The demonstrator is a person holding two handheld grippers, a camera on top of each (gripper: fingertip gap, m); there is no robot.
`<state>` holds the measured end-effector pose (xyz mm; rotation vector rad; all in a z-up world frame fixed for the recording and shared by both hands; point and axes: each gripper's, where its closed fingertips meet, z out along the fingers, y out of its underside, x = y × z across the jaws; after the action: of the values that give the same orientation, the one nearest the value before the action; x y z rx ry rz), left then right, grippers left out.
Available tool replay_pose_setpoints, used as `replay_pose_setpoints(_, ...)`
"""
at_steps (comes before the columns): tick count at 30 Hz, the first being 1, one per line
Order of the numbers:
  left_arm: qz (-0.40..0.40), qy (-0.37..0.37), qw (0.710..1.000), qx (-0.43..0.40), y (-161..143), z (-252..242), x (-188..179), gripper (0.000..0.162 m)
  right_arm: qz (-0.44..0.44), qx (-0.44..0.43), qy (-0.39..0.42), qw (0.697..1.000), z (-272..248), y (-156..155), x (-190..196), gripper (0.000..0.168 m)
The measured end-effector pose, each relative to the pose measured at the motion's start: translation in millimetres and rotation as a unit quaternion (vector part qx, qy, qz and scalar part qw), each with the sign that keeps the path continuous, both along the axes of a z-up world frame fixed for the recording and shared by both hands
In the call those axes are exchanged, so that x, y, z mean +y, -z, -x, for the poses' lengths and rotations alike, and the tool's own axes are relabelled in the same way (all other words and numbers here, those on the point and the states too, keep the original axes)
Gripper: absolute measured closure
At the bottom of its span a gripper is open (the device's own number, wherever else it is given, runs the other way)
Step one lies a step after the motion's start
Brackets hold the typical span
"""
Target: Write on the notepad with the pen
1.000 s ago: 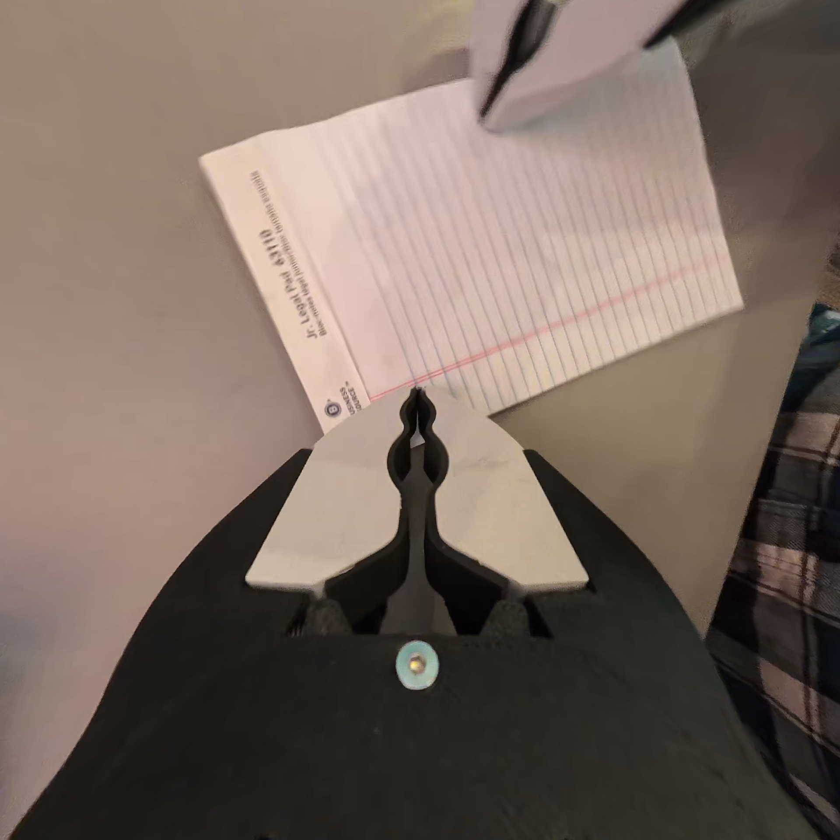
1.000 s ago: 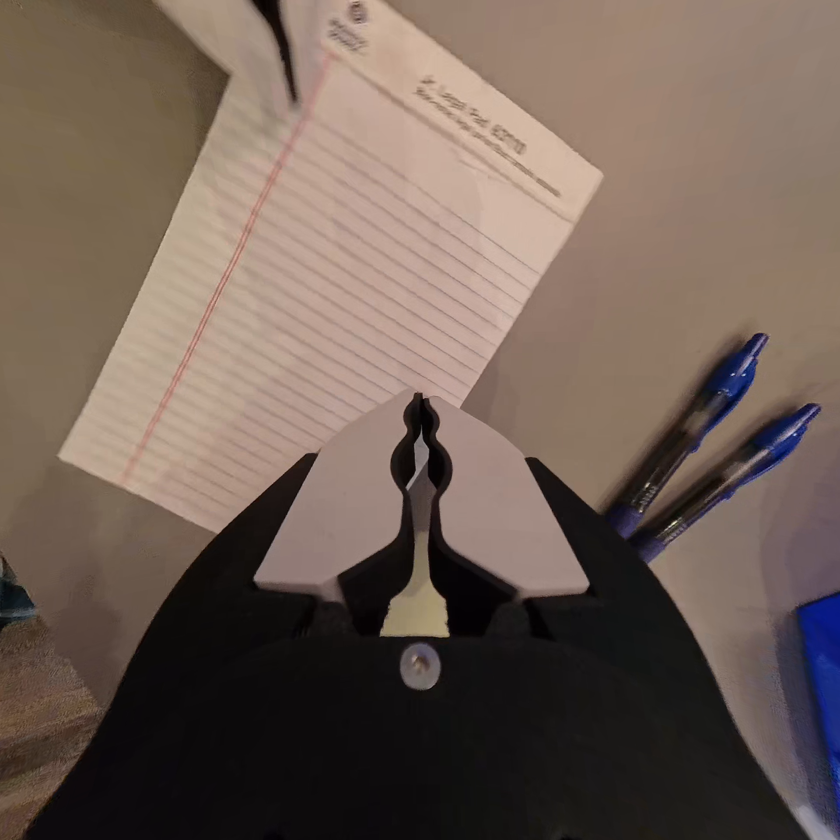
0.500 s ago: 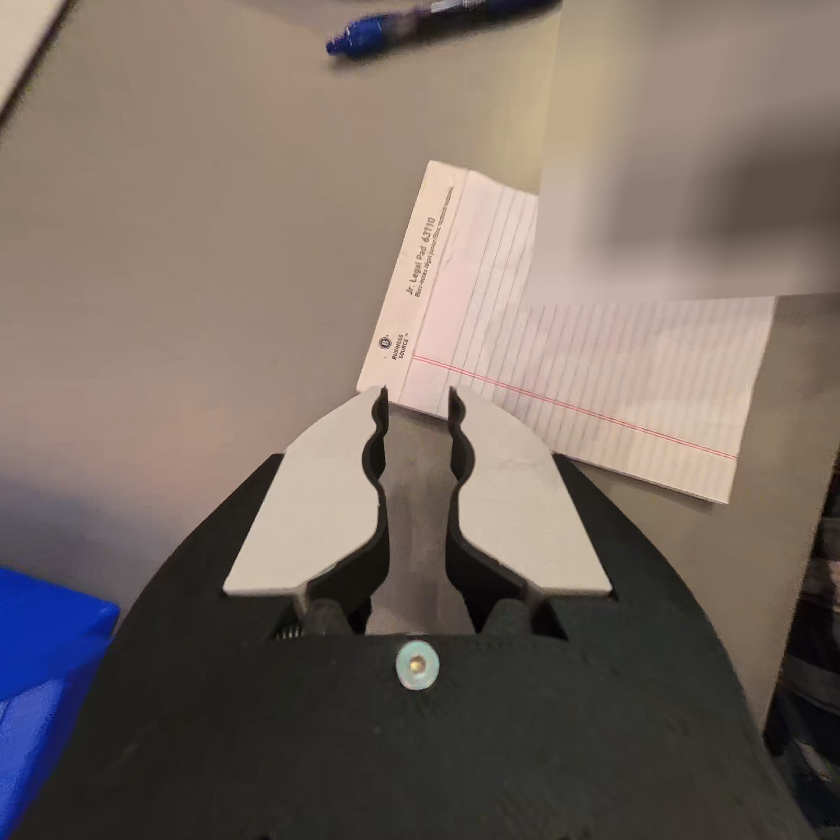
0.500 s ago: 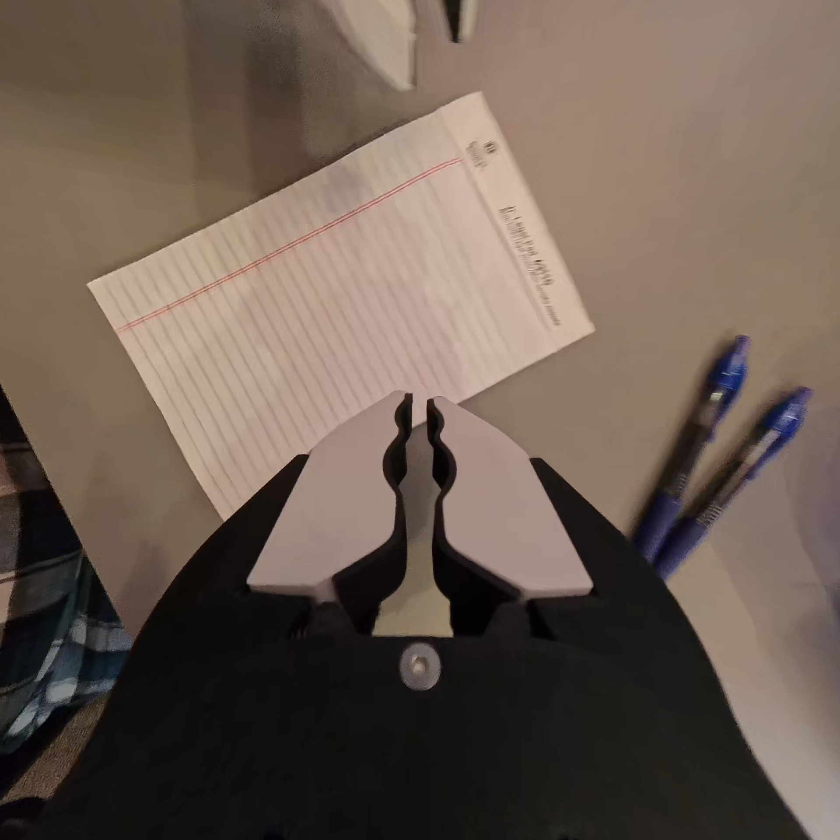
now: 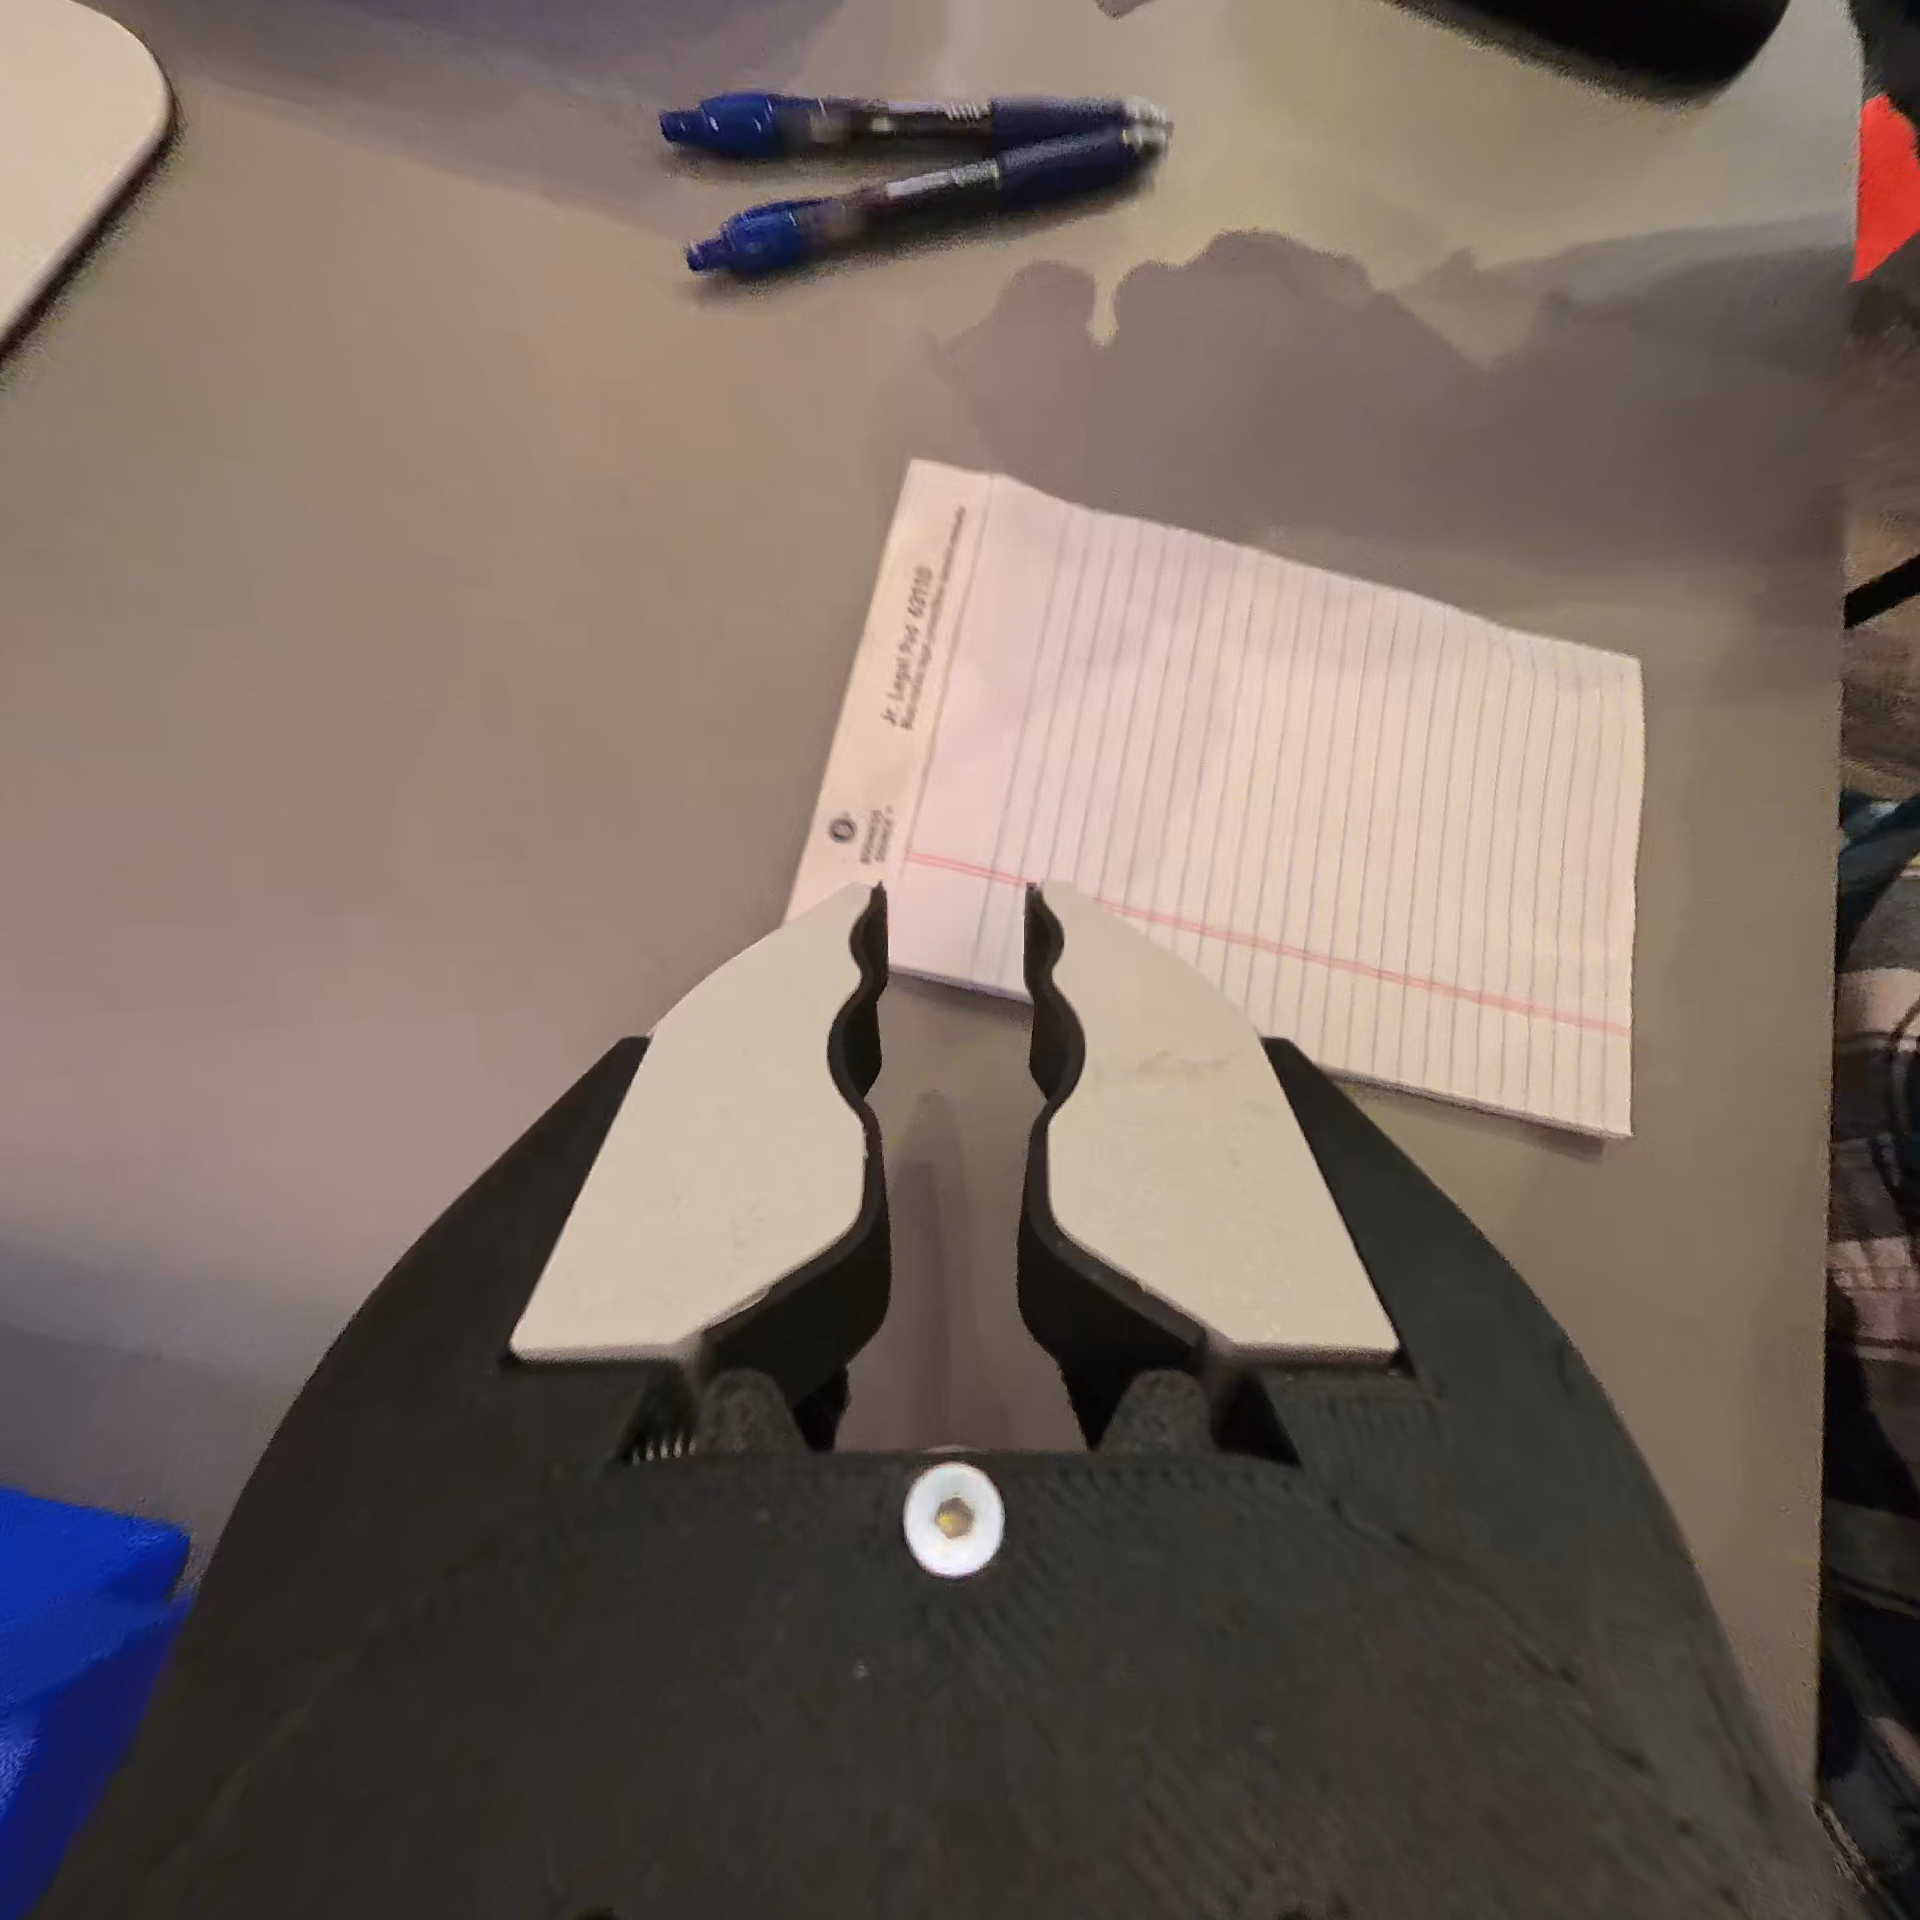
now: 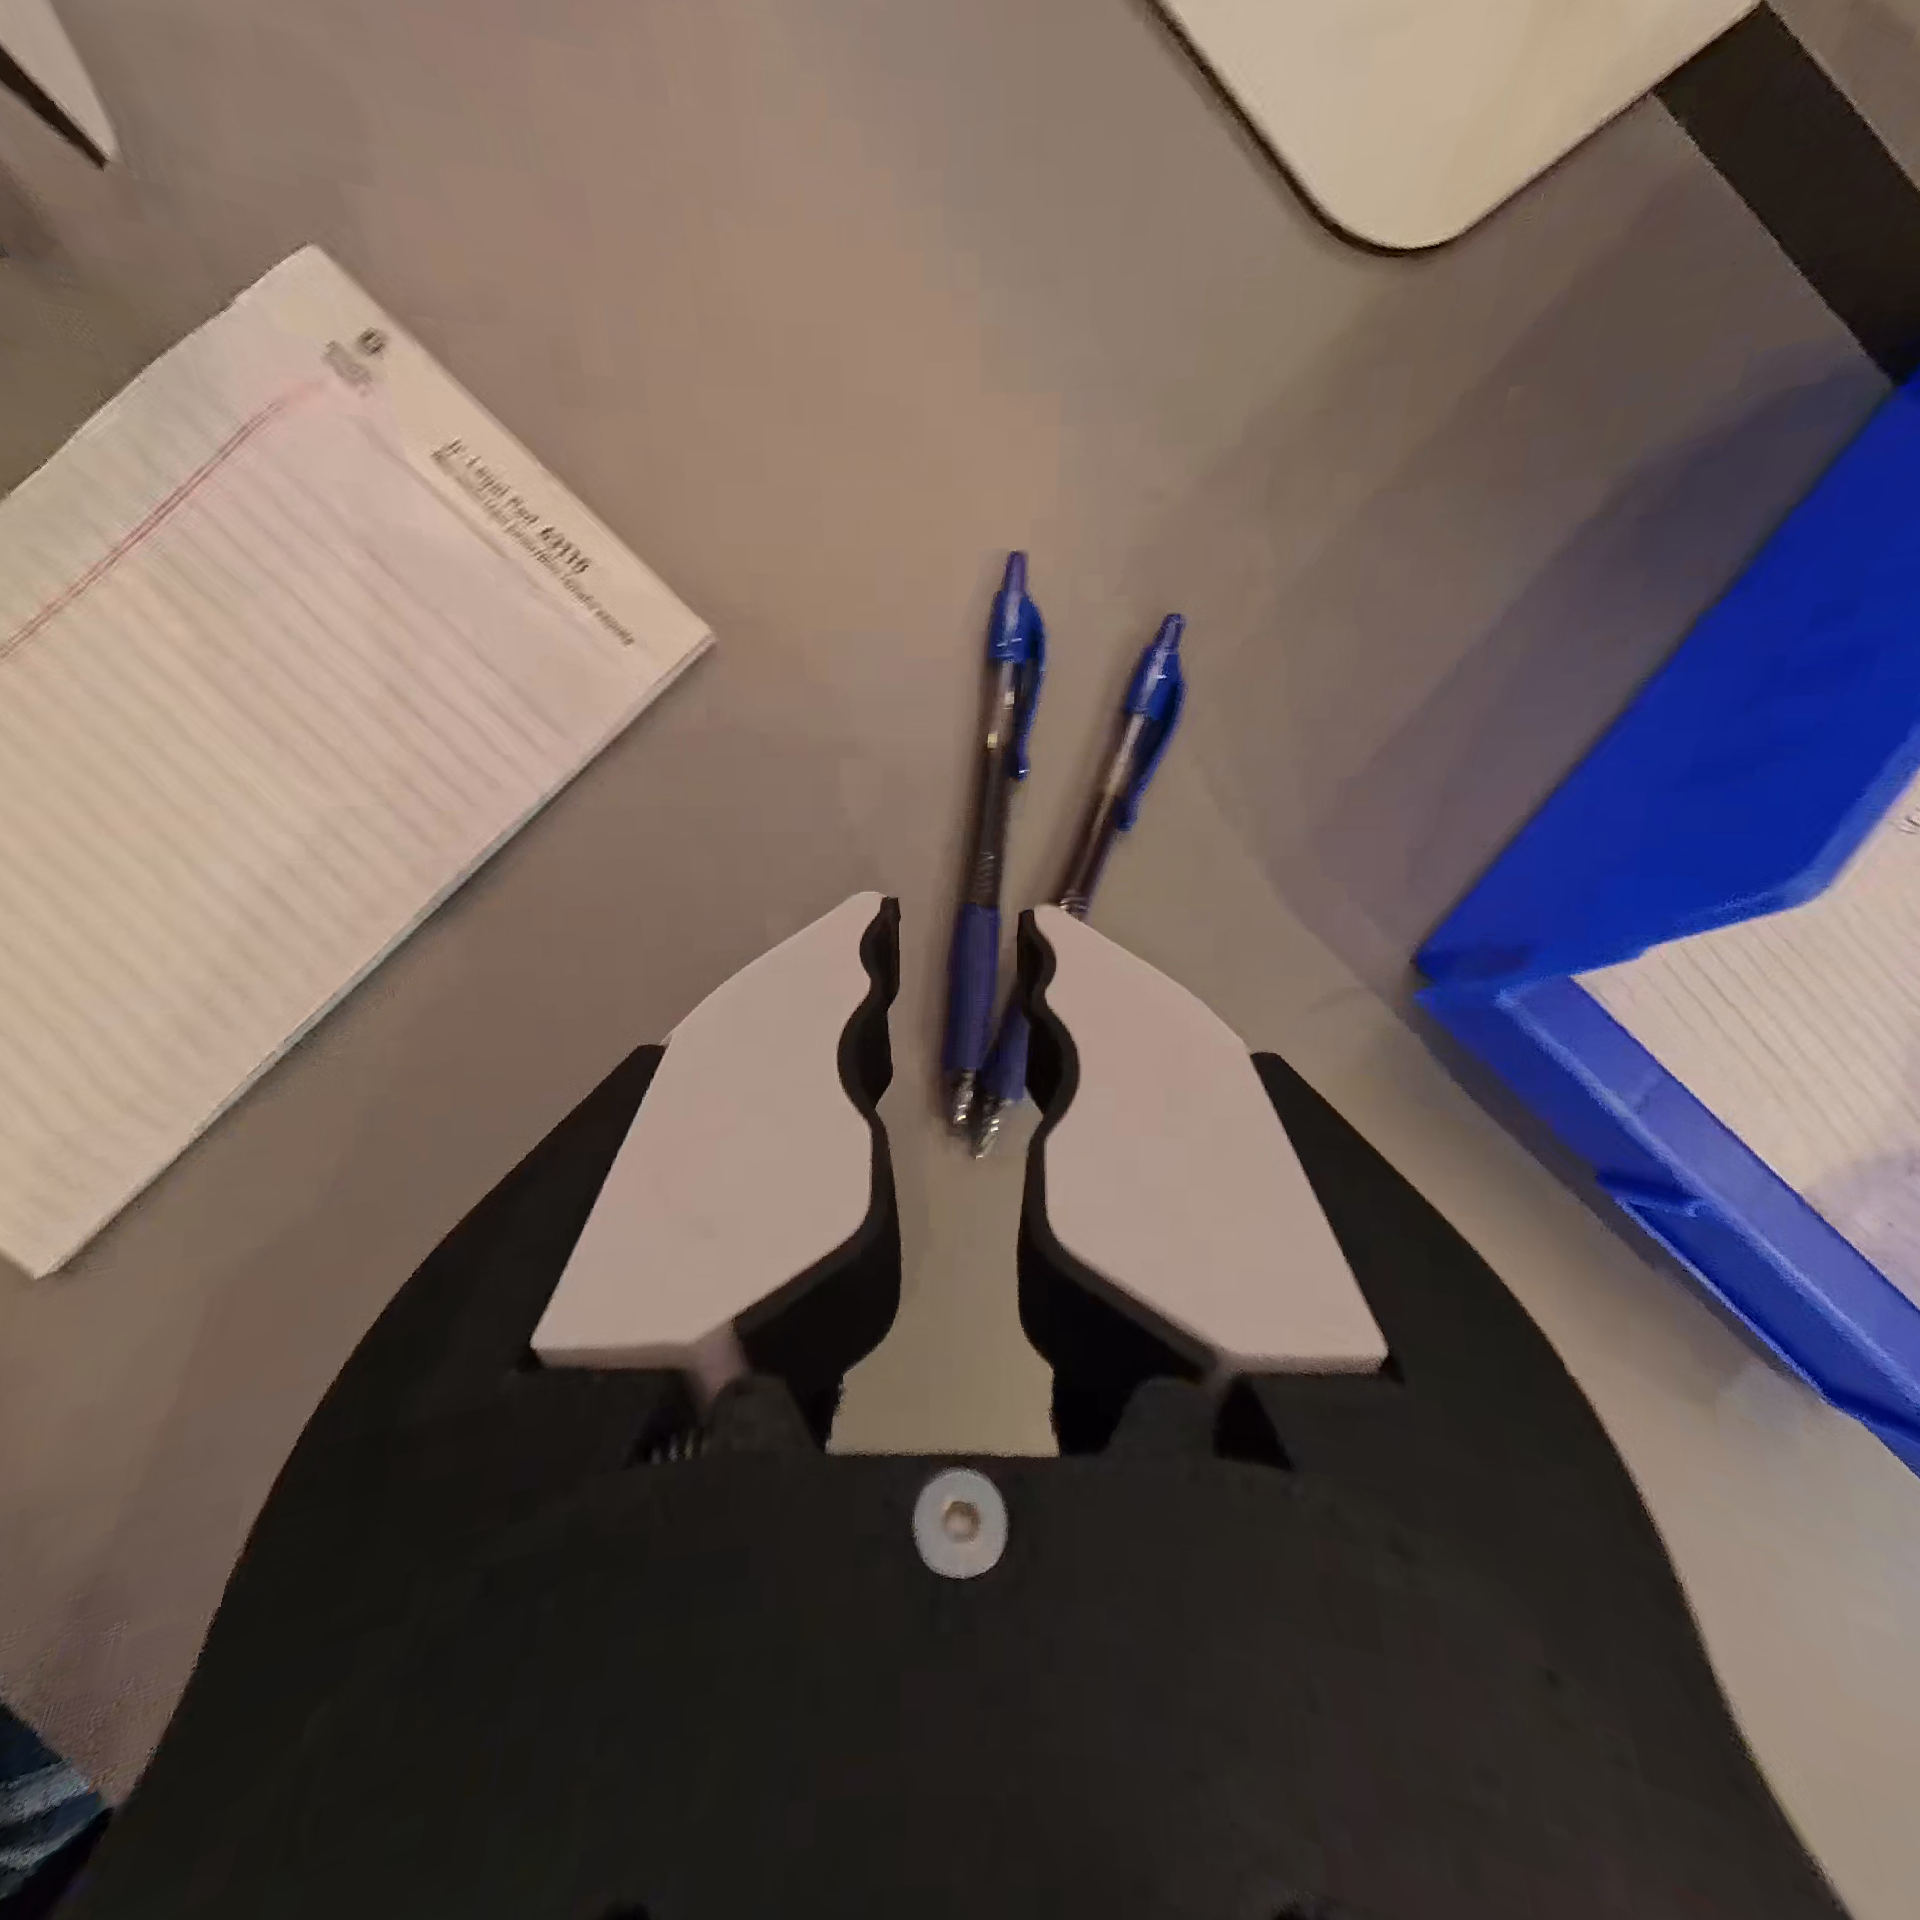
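A white lined notepad (image 5: 1268, 821) lies flat on the grey table; it also shows in the right wrist view (image 6: 270, 707) at the left. Two blue pens (image 6: 987, 821) (image 6: 1127, 748) lie side by side on the table. My right gripper (image 6: 954, 909) is open and empty, above the grip ends of the pens, whose tips show between its jaws. My left gripper (image 5: 954, 891) is open and empty, its fingertips over the notepad's near corner. The pens show far off in the left wrist view (image 5: 904, 125) (image 5: 914, 203).
A blue bin (image 6: 1714, 831) with lined paper in it stands right of the pens; its corner shows in the left wrist view (image 5: 73, 1662). A pale rounded board (image 6: 1434, 114) lies at the back. The table edge and plaid cloth (image 5: 1881, 1195) are at the right. There is about 20 centimeters between the tips of the two grippers.
Both grippers have gone from shut to open. The right gripper swung off the notepad to over the two pens. The left gripper pulled back to the notepad's corner.
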<state>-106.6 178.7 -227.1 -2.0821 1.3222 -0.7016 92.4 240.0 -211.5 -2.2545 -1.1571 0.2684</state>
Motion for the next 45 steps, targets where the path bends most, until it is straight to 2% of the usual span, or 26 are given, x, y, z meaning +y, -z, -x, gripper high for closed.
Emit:
replay_pose_setpoints(5,0.001,-0.008,1.000,-0.006,2,1,15,0.139,0.030,0.020,0.038,0.999,-10,-1,28,0.152)
replay_pose_setpoints(14,0.008,-0.012,1.000,-0.007,5,1,17,0.139,0.119,-0.041,0.049,0.991,-8,42,42,0.150)
replay_pose_setpoints(18,0.011,-0.011,1.000,-0.011,5,1,16,0.138,0.077,-0.044,0.045,0.995,-2,33,44,0.147)
replay_pose_setpoints(20,0.019,0.002,1.000,-0.009,7,0,14,0.133,0.070,-0.025,0.008,0.997,13,18,28,0.145)
replay_pose_setpoints(23,0.034,0.014,0.999,0.013,17,-3,15,0.121,0.140,0.034,-0.069,0.987,53,7,-28,0.130)
replay_pose_setpoints(25,0.053,0.029,0.998,0.011,21,-10,15,0.116,0.163,0.023,-0.118,0.979,75,14,-68,0.118)
replay_pose_setpoints(27,0.060,0.038,0.997,0.031,29,-14,18,0.111,0.173,-0.017,-0.133,0.976,86,31,-96,0.102)
replay_pose_setpoints(29,0.065,0.052,0.996,0.044,33,-20,19,0.106,0.168,-0.046,-0.159,0.972,97,44,-121,0.100)
replay_pose_setpoints(30,0.077,0.054,0.994,0.047,33,-23,19,0.104,0.154,-0.049,-0.163,0.973,103,47,-127,0.100)
replay_pose_setpoints(34,0.114,0.085,0.988,0.063,31,-32,10,0.104,0.100,-0.084,-0.156,0.979,101,51,-124,0.127)
replay_pose_setpoints(40,0.145,0.092,0.983,0.063,28,-36,0,0.087,0.091,-0.090,-0.148,0.981,102,51,-124,0.129)
replay_pose_setpoints(42,0.152,0.094,0.982,0.066,27,-35,0,0.088,0.076,-0.089,-0.154,0.981,105,51,-123,0.150)
replay_pose_setpoints(45,0.180,0.097,0.977,0.064,25,-31,-5,0.085,0.068,-0.092,-0.155,0.981,105,51,-122,0.157)
